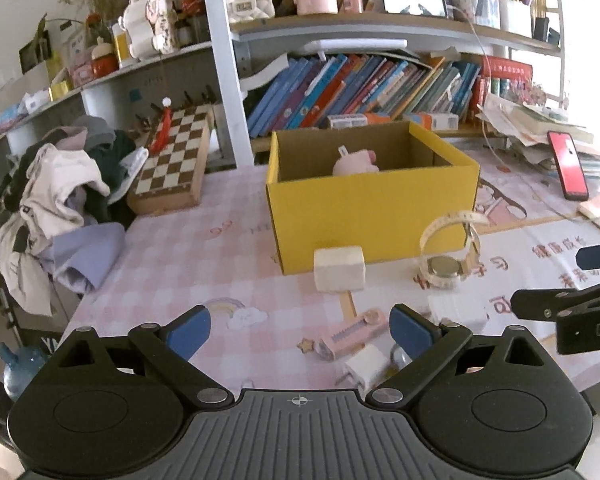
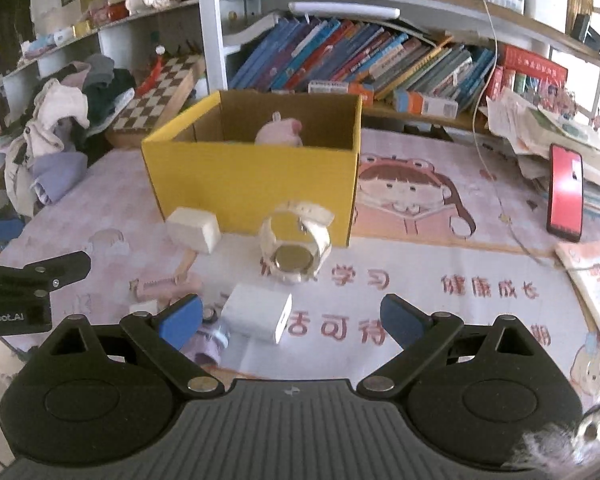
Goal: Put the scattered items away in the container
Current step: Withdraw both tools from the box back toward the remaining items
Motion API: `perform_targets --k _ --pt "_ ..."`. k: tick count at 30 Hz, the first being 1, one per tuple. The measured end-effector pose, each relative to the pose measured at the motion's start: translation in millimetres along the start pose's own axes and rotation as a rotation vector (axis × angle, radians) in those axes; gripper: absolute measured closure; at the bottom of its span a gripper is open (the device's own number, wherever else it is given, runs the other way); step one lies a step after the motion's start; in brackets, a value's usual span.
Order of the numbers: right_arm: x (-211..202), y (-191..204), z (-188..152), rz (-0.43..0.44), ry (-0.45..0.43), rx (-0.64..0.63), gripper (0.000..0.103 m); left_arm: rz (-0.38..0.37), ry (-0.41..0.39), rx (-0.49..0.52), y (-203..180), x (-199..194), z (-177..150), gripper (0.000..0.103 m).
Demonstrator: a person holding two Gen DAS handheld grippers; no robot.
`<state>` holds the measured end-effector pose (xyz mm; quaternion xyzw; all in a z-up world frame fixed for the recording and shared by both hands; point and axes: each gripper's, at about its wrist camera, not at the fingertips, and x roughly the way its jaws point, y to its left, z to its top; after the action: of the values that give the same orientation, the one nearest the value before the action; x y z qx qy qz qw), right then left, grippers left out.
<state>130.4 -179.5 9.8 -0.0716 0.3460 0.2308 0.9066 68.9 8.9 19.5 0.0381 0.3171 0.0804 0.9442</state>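
Note:
A yellow cardboard box (image 1: 372, 216) (image 2: 252, 184) stands mid-table with a pink plush toy (image 1: 356, 162) (image 2: 280, 132) inside. In front of it lie a cream block (image 1: 339, 269) (image 2: 194, 229), a white watch (image 1: 448, 260) (image 2: 296, 248), a pink comb-like item (image 1: 350, 334) (image 2: 164, 286), a white charger plug (image 1: 364, 368) and a white adapter (image 2: 258, 318). My left gripper (image 1: 300, 334) is open and empty just short of the pink item. My right gripper (image 2: 292, 318) is open and empty, its jaws around the white adapter without touching it.
A chessboard box (image 1: 172, 164) and a heap of clothes (image 1: 60, 200) lie at the left. A red phone (image 1: 568, 166) (image 2: 566, 192) leans on stacked papers at the right. Bookshelves run along the back. The table's front-left edge is near my left gripper.

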Motion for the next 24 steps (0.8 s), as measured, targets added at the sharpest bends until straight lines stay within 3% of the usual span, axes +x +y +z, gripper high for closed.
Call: perform_targets --k 16,24 --pt "22 0 -24 0.005 0.145 0.020 0.007 -0.061 0.120 0.000 -8 17 -26 0.005" --pt "24 0 -23 0.014 0.151 0.030 0.007 -0.090 0.134 0.039 -15 19 -28 0.005"
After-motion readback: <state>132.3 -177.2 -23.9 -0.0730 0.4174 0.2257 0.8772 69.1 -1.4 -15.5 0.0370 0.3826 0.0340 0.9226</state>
